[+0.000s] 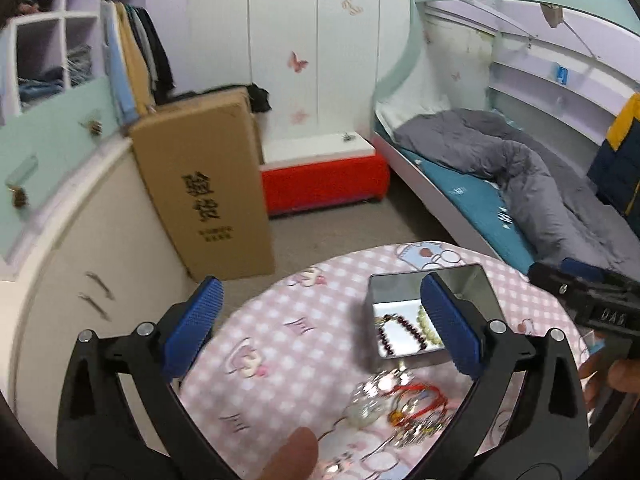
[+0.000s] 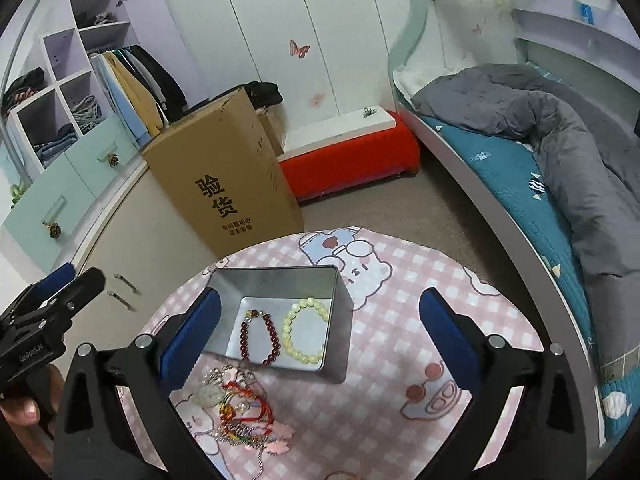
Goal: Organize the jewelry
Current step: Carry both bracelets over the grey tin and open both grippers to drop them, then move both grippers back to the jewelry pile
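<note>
An open metal tin stands on the round table with a pink checked cloth. Inside lie a dark red bead bracelet and a pale yellow-green bead bracelet. In front of the tin sits a tangled pile of jewelry with red cords, silver chains and pale stones. My left gripper is open above the cloth, left of the tin, with nothing between its pads. My right gripper is open over the tin and holds nothing.
A tall cardboard box and a red low bench stand on the floor beyond the table. A bed with a grey quilt runs along the right. Cabinets and shelves line the left. A person's fingers show at the bottom.
</note>
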Demonstrator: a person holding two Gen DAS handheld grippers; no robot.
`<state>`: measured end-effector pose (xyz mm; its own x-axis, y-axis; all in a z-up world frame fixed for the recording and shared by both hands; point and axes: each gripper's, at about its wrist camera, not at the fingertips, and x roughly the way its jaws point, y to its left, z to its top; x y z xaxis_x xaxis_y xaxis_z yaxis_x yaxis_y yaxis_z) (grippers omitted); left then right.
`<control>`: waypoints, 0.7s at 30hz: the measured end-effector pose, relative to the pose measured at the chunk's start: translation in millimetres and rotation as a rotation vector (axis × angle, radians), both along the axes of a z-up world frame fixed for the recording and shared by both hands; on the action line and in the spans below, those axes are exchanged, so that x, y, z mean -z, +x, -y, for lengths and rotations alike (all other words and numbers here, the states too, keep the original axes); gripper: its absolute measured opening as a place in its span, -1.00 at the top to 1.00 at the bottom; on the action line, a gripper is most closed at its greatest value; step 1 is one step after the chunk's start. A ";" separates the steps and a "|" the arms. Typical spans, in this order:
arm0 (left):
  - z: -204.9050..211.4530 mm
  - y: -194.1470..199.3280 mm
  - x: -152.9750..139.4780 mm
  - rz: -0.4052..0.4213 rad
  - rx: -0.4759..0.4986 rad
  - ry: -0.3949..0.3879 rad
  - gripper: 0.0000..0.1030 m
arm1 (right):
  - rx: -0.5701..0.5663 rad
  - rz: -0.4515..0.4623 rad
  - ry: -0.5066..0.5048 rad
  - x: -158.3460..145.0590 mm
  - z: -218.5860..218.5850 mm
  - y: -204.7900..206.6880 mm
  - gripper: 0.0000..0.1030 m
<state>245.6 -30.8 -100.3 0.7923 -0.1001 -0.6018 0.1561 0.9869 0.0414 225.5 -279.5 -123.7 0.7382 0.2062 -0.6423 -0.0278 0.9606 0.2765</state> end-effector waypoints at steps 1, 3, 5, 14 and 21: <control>-3.8 -8.9 -2.4 0.011 -0.017 0.010 -0.88 | -0.001 0.012 -0.009 -4.0 -2.2 -6.3 -0.86; -11.9 -24.6 -6.1 0.029 -0.035 0.018 -0.88 | 0.000 0.027 -0.024 -11.3 -5.6 -17.3 -0.86; -20.1 -38.5 -8.8 0.024 -0.039 0.002 -0.88 | 0.001 0.049 -0.042 -18.0 -8.8 -27.4 -0.86; -53.4 -102.6 -1.0 0.139 -0.121 -0.038 -0.88 | 0.033 0.266 -0.130 -43.8 -26.6 -108.7 -0.86; -61.5 -115.2 48.1 -0.029 -0.111 -0.029 -0.88 | -0.042 0.092 -0.129 16.0 -36.8 -120.1 -0.86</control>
